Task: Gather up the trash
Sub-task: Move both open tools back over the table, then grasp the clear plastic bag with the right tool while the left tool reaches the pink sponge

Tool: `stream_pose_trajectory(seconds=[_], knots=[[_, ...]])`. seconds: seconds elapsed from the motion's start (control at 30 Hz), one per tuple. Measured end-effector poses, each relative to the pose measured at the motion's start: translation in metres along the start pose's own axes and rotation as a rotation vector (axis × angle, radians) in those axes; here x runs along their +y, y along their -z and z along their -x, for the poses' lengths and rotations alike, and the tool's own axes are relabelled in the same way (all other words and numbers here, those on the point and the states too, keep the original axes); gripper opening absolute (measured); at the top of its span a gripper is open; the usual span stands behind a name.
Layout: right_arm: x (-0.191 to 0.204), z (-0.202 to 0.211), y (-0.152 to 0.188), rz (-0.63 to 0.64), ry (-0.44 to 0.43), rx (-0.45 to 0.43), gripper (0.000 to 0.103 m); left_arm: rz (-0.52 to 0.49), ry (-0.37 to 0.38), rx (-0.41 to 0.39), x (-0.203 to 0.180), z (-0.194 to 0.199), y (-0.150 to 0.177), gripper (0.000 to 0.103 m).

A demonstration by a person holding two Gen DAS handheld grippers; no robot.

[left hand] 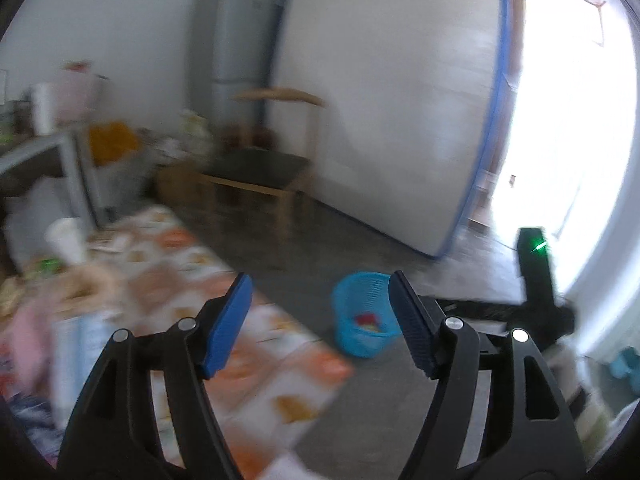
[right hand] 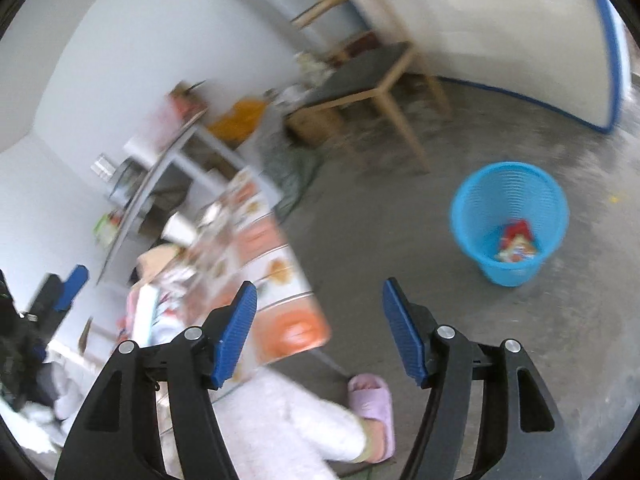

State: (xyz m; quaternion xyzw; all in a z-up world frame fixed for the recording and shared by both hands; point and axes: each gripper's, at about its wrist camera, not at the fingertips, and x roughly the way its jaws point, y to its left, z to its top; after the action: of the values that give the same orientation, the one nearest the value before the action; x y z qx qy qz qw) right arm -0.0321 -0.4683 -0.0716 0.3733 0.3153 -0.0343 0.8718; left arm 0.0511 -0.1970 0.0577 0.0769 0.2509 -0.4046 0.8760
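A blue plastic basket (left hand: pixel 362 320) stands on the grey floor beyond my left gripper (left hand: pixel 320 316). The jaws are wide open with nothing between the blue pads (left hand: pixel 230 322). In the right wrist view the same basket (right hand: pixel 510 216) is off to the right, with a red and white wrapper (right hand: pixel 516 242) at its bottom. My right gripper (right hand: pixel 320 328) is also open and empty, above the floor by the table's corner. The table (right hand: pixel 296 328), covered by an orange-patterned cloth, carries blurred clutter and a white cup (left hand: pixel 66 240).
A wooden chair (left hand: pixel 260 168) stands by the far wall with a grey fridge (left hand: pixel 236 40) behind it. A large white board with a blue edge (left hand: pixel 400 100) leans there. A person's leg in white fleece (right hand: pixel 288 420) and a pink slipper (right hand: pixel 372 400) are under my right gripper.
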Motion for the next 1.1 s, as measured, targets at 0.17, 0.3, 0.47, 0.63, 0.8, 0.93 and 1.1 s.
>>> stream_pose_trajectory(seconds=[0.17,0.3,0.47,0.63,0.8,0.93,1.1], knots=[[0.056,-0.032,0.004,0.091,-0.099,0.095,0.064,0.081,-0.217,-0.046,0.069,0.050,0.036,0.067],[0.097,-0.057,0.008,0.156,-0.141,0.158,0.064,0.119,-0.380,-0.054,0.112,0.077,0.060,0.067],[0.166,-0.081,0.006,0.279,-0.224,0.224,0.064,0.111,-0.568,-0.050,0.154,0.080,0.072,0.067],[0.234,-0.107,-0.013,0.353,-0.337,0.294,0.064,0.007,-0.694,0.020,0.177,0.064,0.074,0.067],[0.303,-0.145,-0.029,0.423,-0.406,0.383,0.064,-0.069,-0.726,0.111,0.197,0.034,0.084,0.067],[0.353,-0.192,-0.037,0.448,-0.430,0.508,0.064,-0.076,-0.719,0.166,0.214,0.013,0.089,0.067],[0.397,-0.268,-0.037,0.448,-0.357,0.668,0.064,-0.071,-0.716,0.189,0.225,0.003,0.094,0.067]])
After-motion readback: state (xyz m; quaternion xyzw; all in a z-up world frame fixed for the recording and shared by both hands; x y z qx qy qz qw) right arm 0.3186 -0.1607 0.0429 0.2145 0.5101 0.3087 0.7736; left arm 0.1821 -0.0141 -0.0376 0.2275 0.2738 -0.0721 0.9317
